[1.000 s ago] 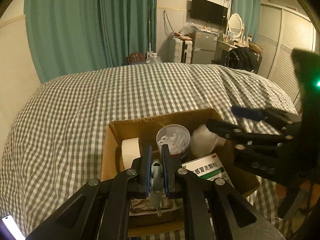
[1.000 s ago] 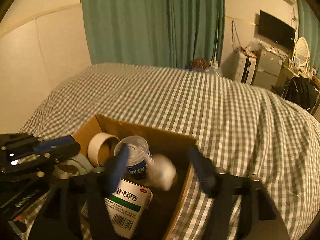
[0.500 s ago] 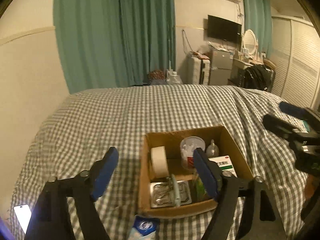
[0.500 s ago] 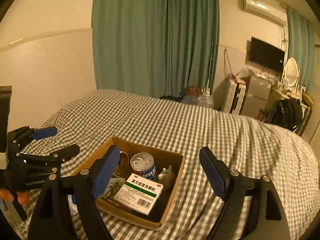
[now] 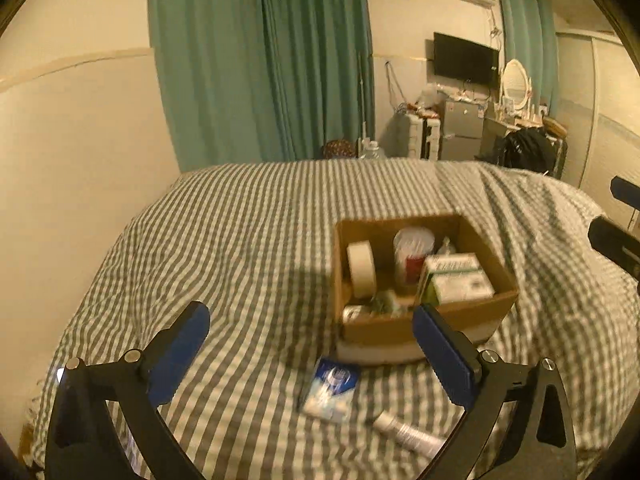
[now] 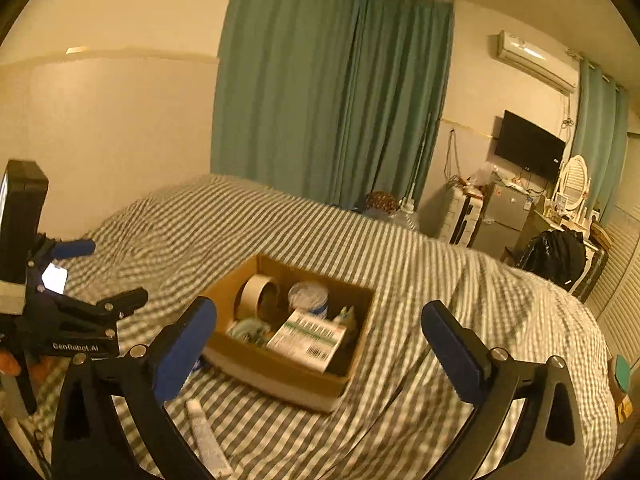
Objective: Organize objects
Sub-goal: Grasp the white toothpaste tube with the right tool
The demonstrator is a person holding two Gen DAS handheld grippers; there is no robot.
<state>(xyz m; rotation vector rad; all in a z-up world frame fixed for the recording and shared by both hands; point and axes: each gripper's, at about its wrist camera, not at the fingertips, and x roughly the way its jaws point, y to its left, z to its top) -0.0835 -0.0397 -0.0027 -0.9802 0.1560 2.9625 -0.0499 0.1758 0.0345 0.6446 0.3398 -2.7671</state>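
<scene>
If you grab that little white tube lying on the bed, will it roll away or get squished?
The white tube lies flat on the soft checked bedcover, so it probably won't roll far. It looks like a squeeze tube, so hard pinching would likely dent it. It is small and probably light, though its blurred picture leaves the material uncertain.

Checked bedspread [image 5: 248, 240]; green curtains [image 5: 260, 60]; wall TV [image 5: 466, 58]; air conditioner [image 6: 534, 60]; oval mirror [image 6: 574, 182].
</scene>
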